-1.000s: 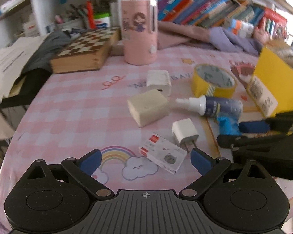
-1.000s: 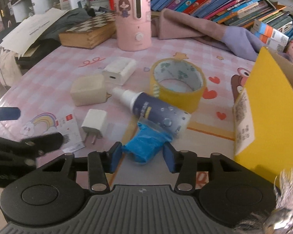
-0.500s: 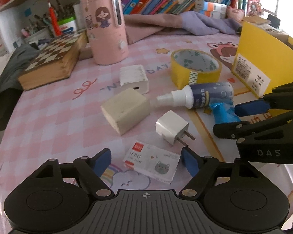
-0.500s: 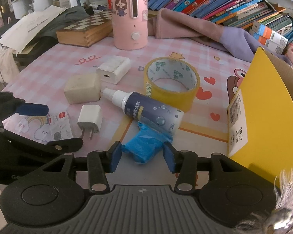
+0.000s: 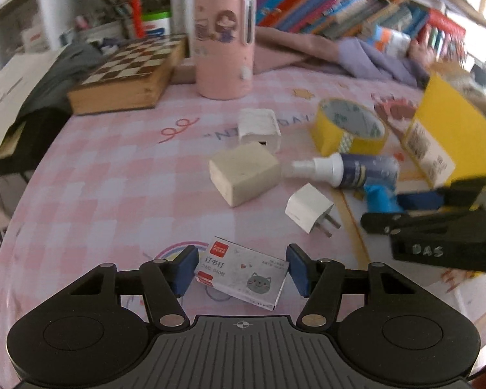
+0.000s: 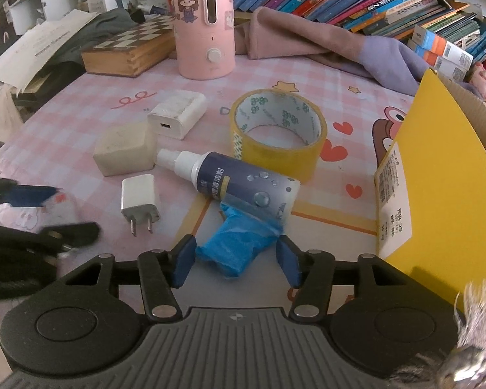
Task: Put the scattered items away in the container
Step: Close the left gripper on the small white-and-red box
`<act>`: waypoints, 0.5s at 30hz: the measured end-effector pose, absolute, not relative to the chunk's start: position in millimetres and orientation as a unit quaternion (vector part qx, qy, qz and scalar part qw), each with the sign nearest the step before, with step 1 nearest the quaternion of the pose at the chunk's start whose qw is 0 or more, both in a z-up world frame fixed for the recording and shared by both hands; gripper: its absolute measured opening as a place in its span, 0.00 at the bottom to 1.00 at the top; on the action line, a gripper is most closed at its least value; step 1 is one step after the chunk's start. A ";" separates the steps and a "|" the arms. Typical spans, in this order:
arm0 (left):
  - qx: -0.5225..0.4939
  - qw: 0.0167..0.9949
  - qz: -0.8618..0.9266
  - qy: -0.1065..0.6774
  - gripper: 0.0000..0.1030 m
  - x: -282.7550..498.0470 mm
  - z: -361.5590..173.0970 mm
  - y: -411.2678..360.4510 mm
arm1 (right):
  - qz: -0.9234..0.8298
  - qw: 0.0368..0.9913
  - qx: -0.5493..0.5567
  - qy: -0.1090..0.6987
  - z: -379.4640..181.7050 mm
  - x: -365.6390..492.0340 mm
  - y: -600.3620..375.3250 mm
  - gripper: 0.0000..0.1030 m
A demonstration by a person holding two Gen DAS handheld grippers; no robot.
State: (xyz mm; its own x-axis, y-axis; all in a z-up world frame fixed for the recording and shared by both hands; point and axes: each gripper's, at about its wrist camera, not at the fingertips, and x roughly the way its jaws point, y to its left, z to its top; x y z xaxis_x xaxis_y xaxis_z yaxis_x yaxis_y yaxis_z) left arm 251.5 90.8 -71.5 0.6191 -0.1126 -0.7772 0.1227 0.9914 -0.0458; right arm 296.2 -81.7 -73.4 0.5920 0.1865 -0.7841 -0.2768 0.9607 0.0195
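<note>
My left gripper [image 5: 241,270] is open with its blue pads on either side of a white staple box [image 5: 241,272] with a grey cat print, lying on the pink checked cloth. My right gripper [image 6: 236,259] is open around a crumpled blue packet [image 6: 239,243]; a small gap shows at each pad. Beyond lie a white plug adapter [image 6: 139,199], a spray bottle [image 6: 236,184], a beige block [image 6: 124,152], a white charger [image 6: 178,113] and a yellow tape roll [image 6: 277,129]. The yellow cardboard box [image 6: 437,194] stands at the right.
A pink humidifier [image 6: 205,22], a wooden chess box [image 6: 129,48] and folded pink and purple cloth [image 6: 340,42] stand at the back before a row of books. The table edge drops off at the left. The right gripper shows in the left wrist view [image 5: 405,207].
My left gripper has moved forward over the staple box and narrowed, so the box now lies between its pads. My right gripper stays around the blue packet.
</note>
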 end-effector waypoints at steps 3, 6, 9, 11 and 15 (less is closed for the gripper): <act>-0.006 0.905 -0.062 0.421 0.57 242.5 -62.0 91.6 | 0.131 0.890 -0.048 0.434 -72.0 293.8 -82.7 0.39; -0.014 0.910 -0.057 0.410 0.57 235.1 -54.0 91.8 | 0.134 0.891 -0.046 0.431 -68.4 289.5 -82.5 0.29; -0.021 0.912 -0.050 0.406 0.57 230.0 -50.1 94.7 | 0.138 0.894 -0.049 0.423 -63.1 281.5 -80.9 0.29; -0.026 0.913 -0.046 0.405 0.57 225.6 -47.5 97.1 | 0.140 0.896 -0.048 0.419 -59.8 276.6 -80.8 0.28; -0.031 0.917 -0.042 0.397 0.57 215.0 -39.8 100.2 | 0.139 0.900 -0.039 0.412 -50.9 268.8 -83.3 0.28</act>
